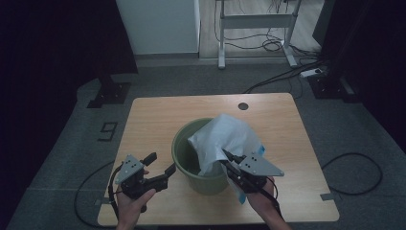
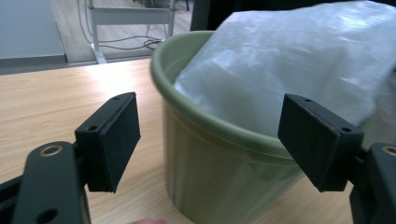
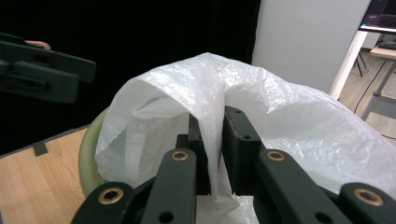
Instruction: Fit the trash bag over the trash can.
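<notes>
lining the bin (image 1: pixel 198 165) mid-frame: right gripper (image 1: pixel 229 160) jaws pinch the bag (image 1: pixel 225 136), left gripper (image 1: pixel 160 167) jaws wide, empty. next i'd grab the bag's other edge and spread it.

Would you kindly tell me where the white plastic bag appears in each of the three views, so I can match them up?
High view: the white plastic bag lies at the centre, draped over the green bucket.
Left gripper view: upper right, the bag rests inside the bucket.
Right gripper view: centre, the bag is pinched by the right gripper.
Shared landmark: the green bucket's rim.
</notes>
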Action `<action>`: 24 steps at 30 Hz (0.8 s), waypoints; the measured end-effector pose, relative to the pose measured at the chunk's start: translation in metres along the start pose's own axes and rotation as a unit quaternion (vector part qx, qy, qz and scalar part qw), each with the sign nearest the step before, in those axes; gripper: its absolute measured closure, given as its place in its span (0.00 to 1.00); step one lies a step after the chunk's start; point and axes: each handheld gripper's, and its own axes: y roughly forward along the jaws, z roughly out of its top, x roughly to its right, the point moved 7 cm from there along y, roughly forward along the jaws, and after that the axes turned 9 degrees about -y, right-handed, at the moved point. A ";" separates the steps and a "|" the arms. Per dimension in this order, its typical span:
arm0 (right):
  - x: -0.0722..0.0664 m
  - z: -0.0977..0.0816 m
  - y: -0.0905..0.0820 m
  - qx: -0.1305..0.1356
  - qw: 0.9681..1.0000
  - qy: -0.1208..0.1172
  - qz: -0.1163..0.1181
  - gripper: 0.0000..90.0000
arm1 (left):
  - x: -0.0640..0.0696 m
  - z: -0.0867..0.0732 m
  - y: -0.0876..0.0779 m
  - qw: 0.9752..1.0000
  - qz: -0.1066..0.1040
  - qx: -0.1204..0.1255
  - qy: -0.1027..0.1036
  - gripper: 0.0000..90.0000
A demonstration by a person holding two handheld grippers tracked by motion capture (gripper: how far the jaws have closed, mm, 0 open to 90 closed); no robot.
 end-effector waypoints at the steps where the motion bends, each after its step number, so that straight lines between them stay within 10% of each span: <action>1: 0.000 0.001 0.001 -0.003 1.000 -0.001 0.000 0.90 | 0.003 0.000 0.000 1.000 -0.001 -0.001 0.003 0.22; 24: -0.011 0.018 0.022 -0.026 1.000 -0.004 0.017 0.90 | 0.051 -0.003 0.028 0.999 -0.007 -0.012 0.049 0.28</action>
